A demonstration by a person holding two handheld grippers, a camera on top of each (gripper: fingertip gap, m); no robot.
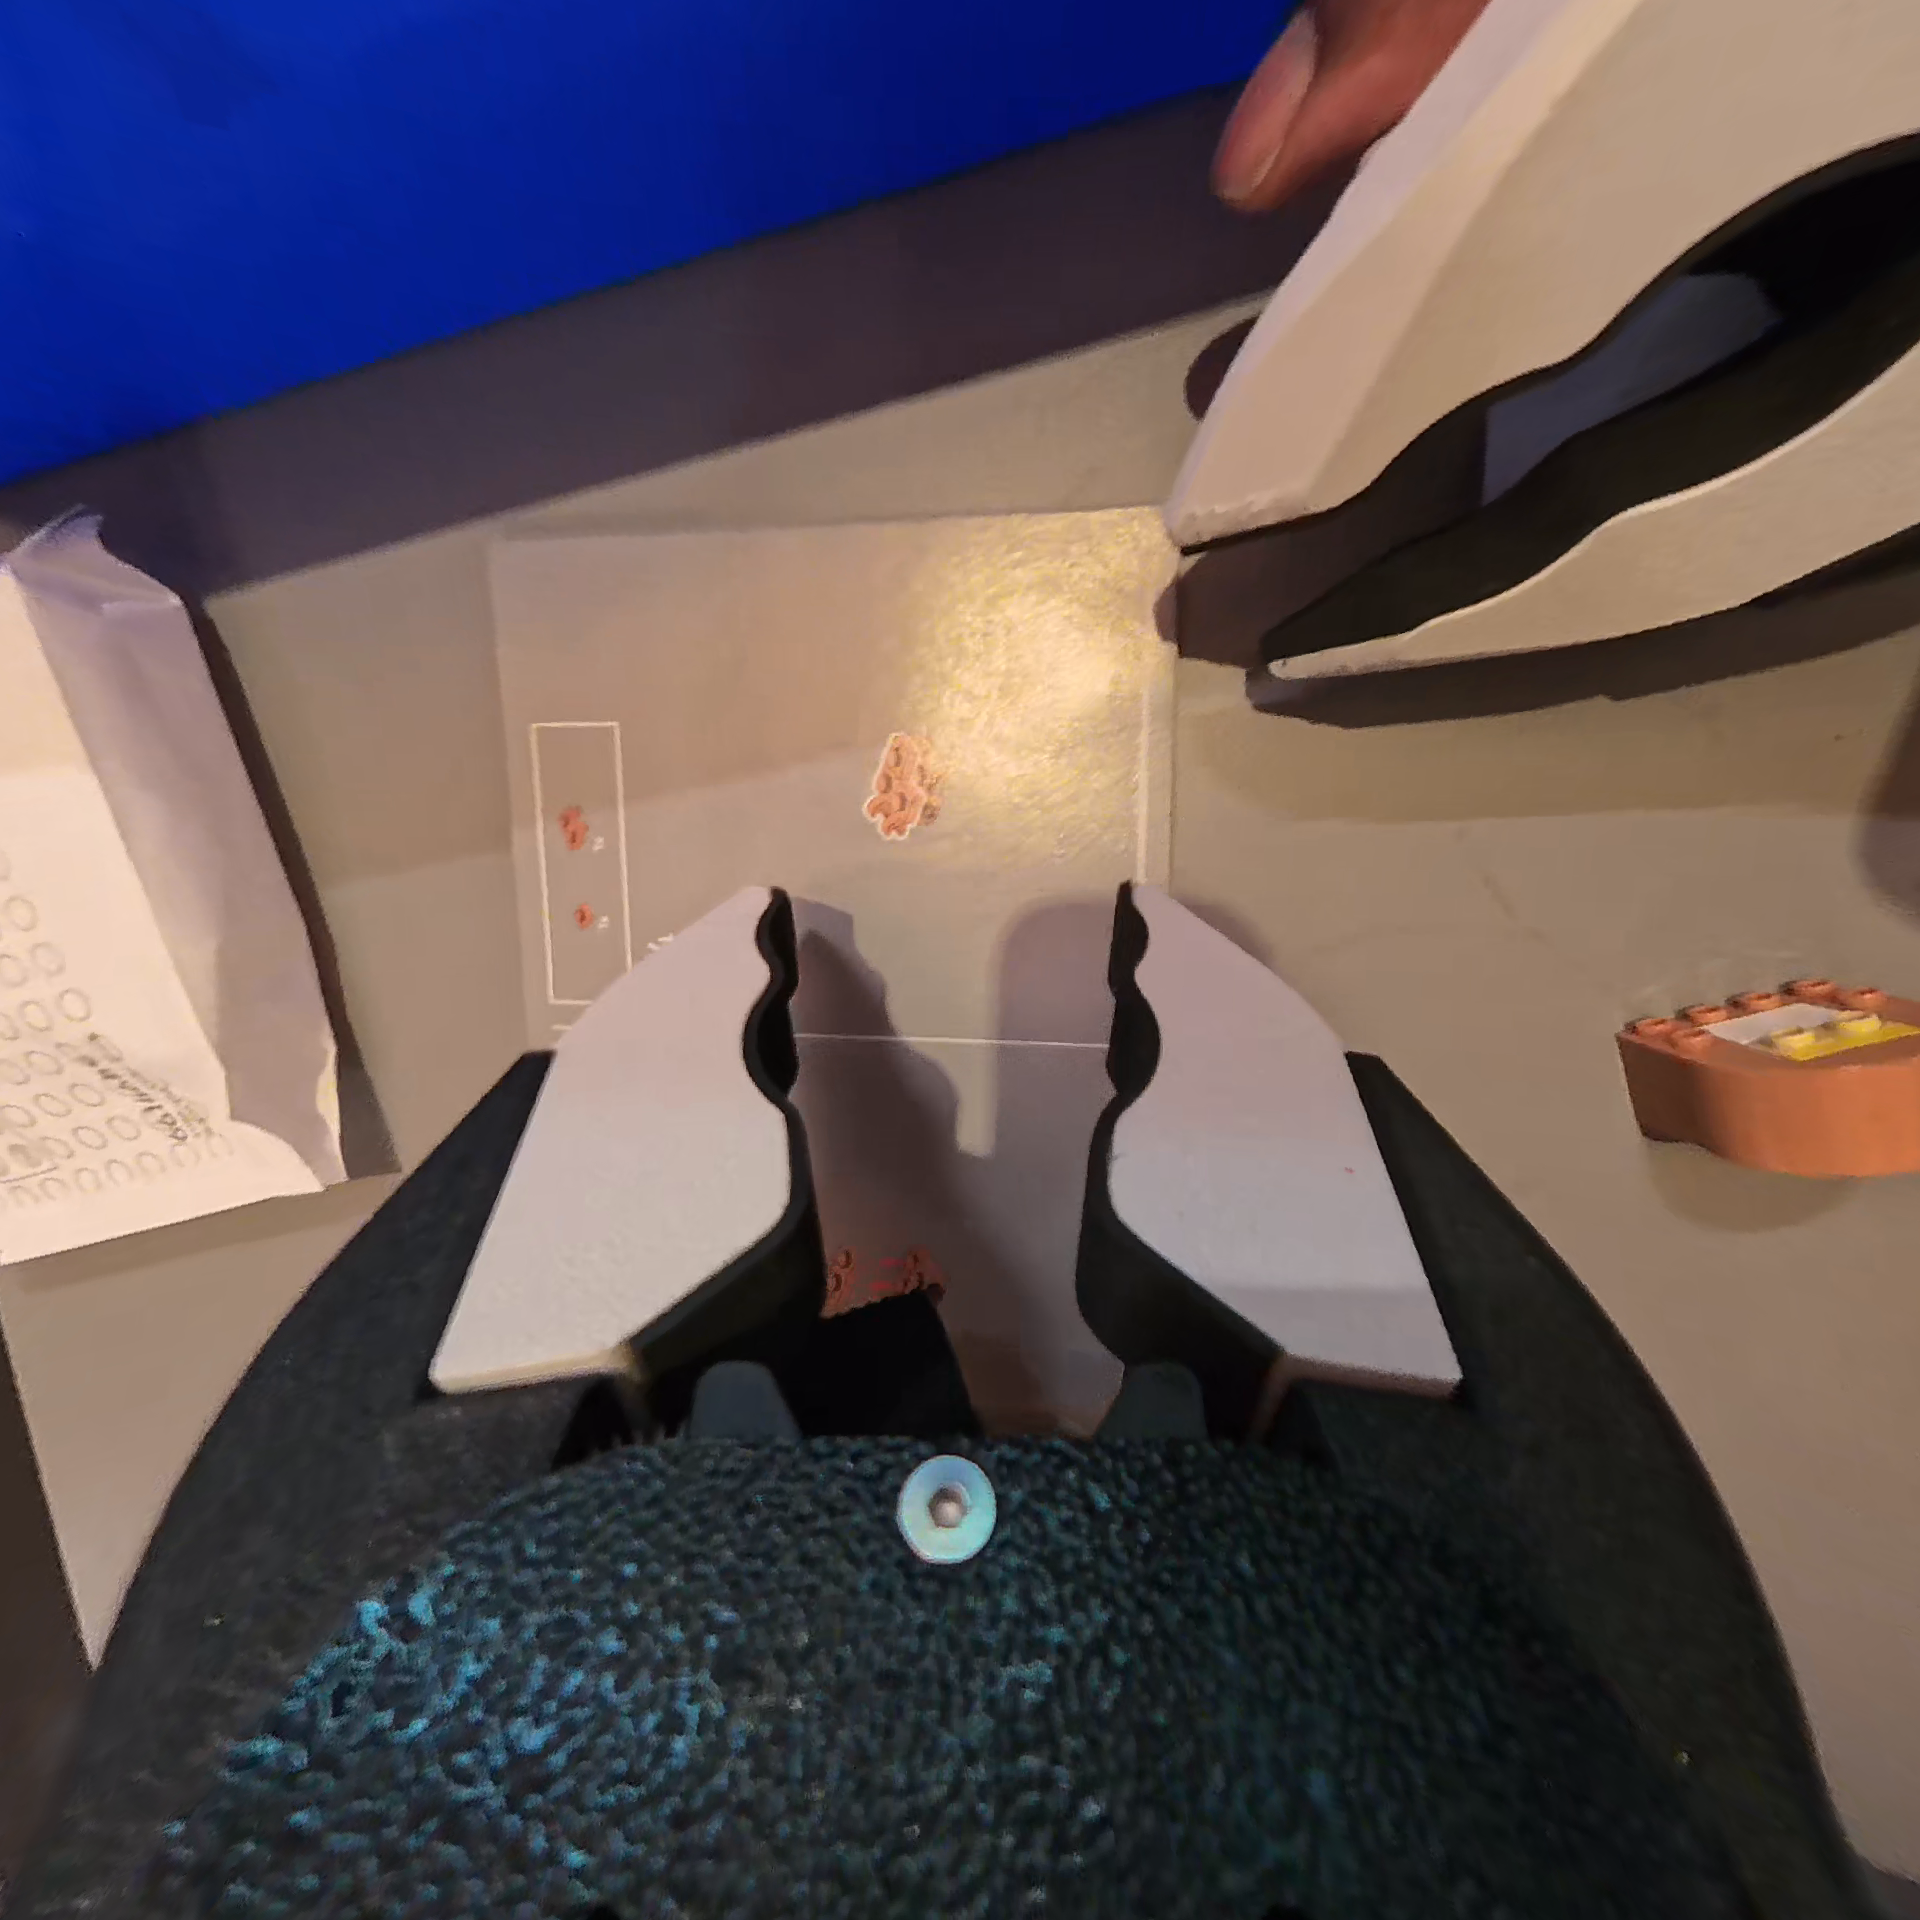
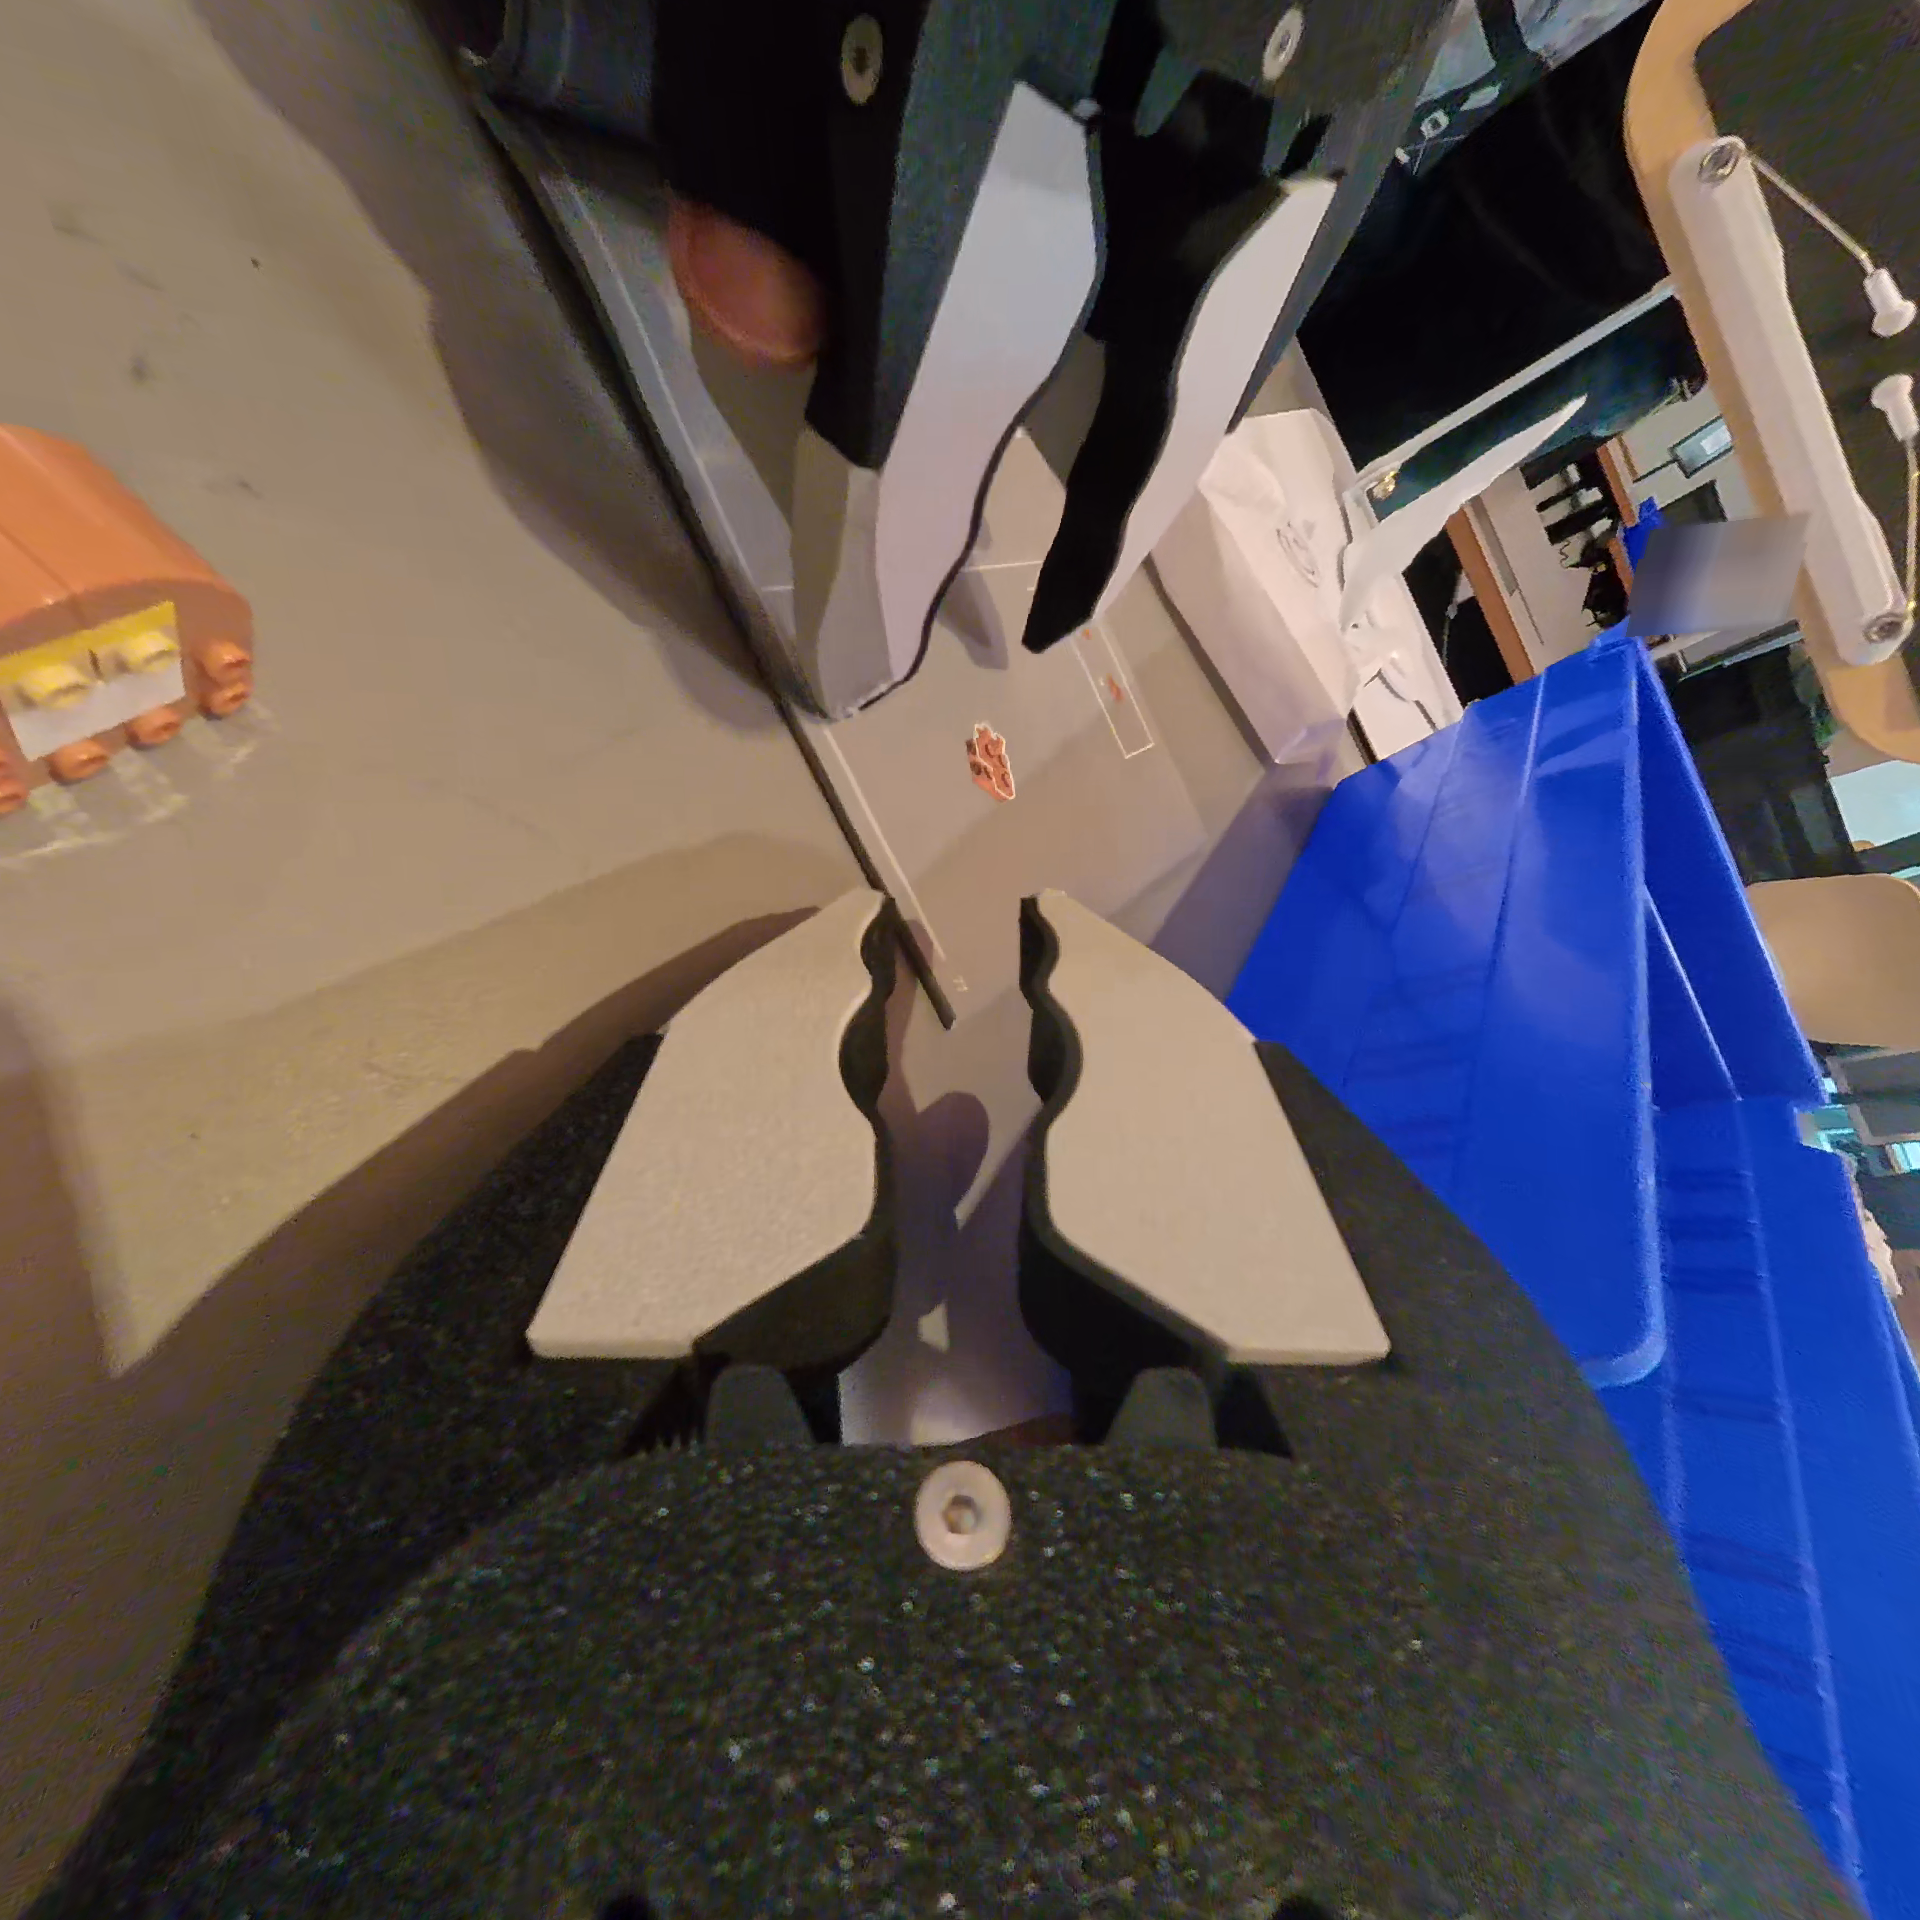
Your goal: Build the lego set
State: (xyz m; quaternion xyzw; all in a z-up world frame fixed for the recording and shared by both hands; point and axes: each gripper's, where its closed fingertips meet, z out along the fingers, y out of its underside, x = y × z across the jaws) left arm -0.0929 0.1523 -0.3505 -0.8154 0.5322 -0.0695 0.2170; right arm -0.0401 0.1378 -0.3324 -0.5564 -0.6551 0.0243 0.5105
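The left gripper (image 1: 951,914) hangs with its jaws spread wide and nothing between them, just above a grey instruction sheet (image 1: 748,665) printed with small orange brick drawings, which lies on the grey surface (image 1: 1455,883). The right gripper (image 2: 951,909) has its jaws partly apart over the near corner of that sheet (image 2: 1039,821); its dark edge runs close by the left fingertip (image 2: 842,925), and I cannot tell whether the pads press on it. Out from them, an orange brick block (image 1: 1787,1091) with yellow and white pieces sits on the surface to the side, a white paper bag (image 1: 125,935) lies at the sheet's far side, and a blue bin (image 2: 1558,1039) stands along the edge.
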